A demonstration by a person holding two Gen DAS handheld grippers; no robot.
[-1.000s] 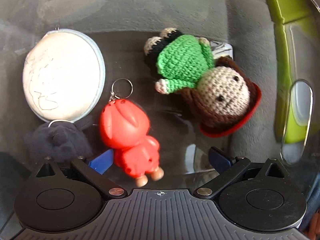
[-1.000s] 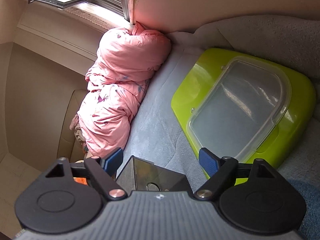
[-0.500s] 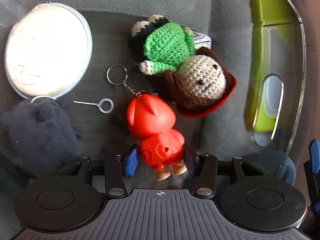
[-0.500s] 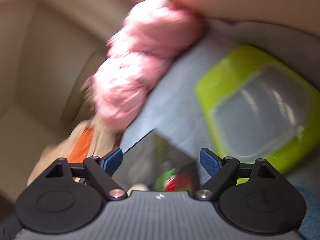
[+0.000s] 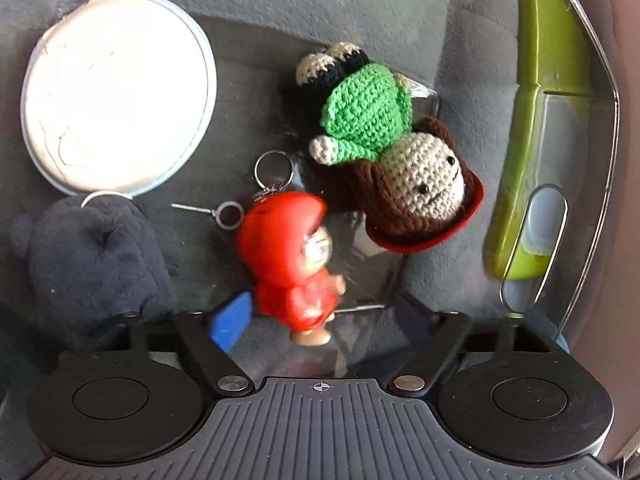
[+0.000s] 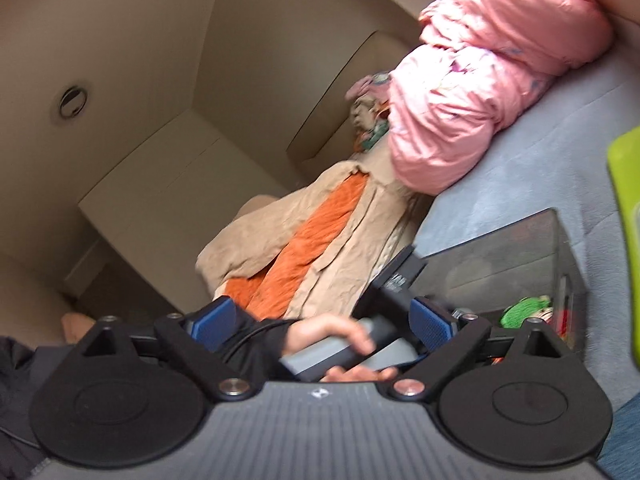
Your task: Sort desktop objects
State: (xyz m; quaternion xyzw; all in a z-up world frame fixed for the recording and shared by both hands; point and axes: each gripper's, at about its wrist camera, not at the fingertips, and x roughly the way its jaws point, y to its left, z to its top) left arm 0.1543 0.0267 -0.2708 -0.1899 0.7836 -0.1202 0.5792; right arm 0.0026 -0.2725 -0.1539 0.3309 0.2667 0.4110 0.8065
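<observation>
A smoky clear plastic tray [image 5: 372, 248] sat on a grey fabric surface [image 5: 460, 60], its corner and low walls closing in the toys near the crocheted doll; to its right, close by, lay a lime-green case with a clear lid [image 5: 532, 128], leaving only a narrow strip of fabric between them. Inside the tray the round white zip pouch with a pale blue rim [image 5: 116, 100] filled the far left, a dark navy plush toy [image 5: 92, 256] lay just below it, touching its edge, and a thin metal pin with a ring end [image 5: 216, 212] lay in the small bare patch between the plush and the red-hooded plastic figure keychain [image 5: 288, 256]. The crocheted doll in a green top with brown hair and a red hat [image 5: 388, 148] lay tilted beside the figure's key ring. The left gripper [image 5: 316, 316] pointed steeply down with its jaws wide apart, having just been opening; the red figure lay between the blue-padded fingers [image 5: 232, 320], the left pad just beside its body, and whether that pad touched it could not be told. The right gripper [image 6: 320, 320] was held nearly level over the tray's near edge, jaws wide, having just been opening, and holding nothing; beyond them the person's hand [image 6: 340, 340] held the left tool's grey handle, with a pink quilted bundle [image 6: 492, 72] farther off.
</observation>
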